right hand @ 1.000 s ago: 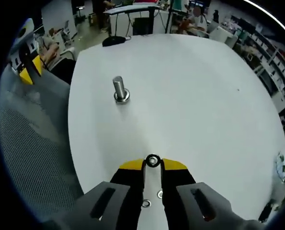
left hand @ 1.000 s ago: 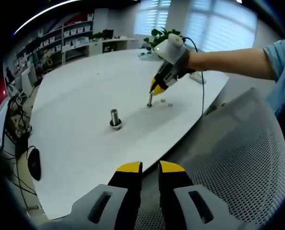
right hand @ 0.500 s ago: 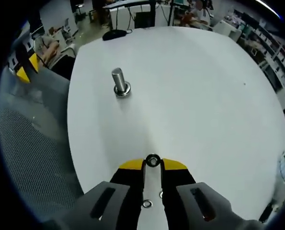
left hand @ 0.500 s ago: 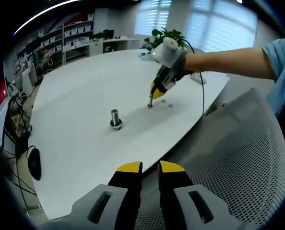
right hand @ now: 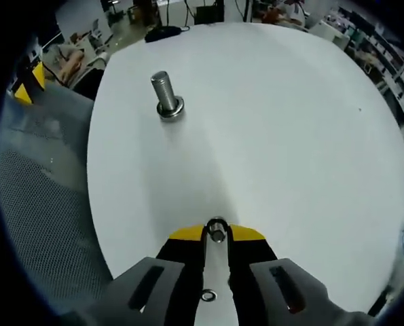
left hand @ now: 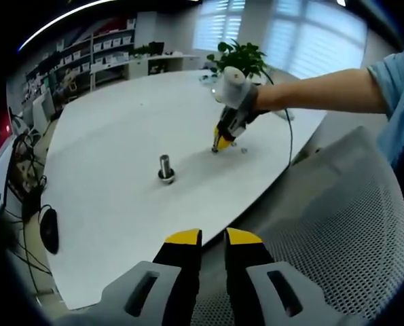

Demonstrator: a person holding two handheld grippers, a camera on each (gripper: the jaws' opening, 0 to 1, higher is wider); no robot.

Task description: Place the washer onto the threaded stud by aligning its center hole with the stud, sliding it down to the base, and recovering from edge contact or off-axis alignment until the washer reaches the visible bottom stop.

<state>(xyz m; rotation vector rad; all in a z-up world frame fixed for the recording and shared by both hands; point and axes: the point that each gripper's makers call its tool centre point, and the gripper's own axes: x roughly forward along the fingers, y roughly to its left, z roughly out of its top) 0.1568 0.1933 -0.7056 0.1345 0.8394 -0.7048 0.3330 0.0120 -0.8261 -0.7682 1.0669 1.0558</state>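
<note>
A steel threaded stud (right hand: pixel 165 94) stands upright on the white table (right hand: pixel 283 136), with a washer around its base. The stud (left hand: pixel 164 168) also shows mid-table in the left gripper view. My right gripper (right hand: pixel 216 233) is shut on a small steel washer (right hand: pixel 216 228), held on edge between its yellow tips, well short of the stud. In the left gripper view the right gripper (left hand: pixel 219 144) hangs over the table right of the stud, held by a person's hand. My left gripper (left hand: pixel 212 237) sits off the table's near edge, jaws nearly together with nothing between them.
A grey mesh chair back (left hand: pixel 337 224) lies beside the left gripper. A spare washer (right hand: pixel 207 295) lies on the table under the right gripper; another washer (left hand: pixel 242 148) sits near its tips. A mouse (left hand: pixel 48 231) and cables lie left; a potted plant (left hand: pixel 239 54) stands at the far edge.
The right gripper has lifted and moved toward the stud with the washer, which now stands more on edge. The left gripper has stayed still.
</note>
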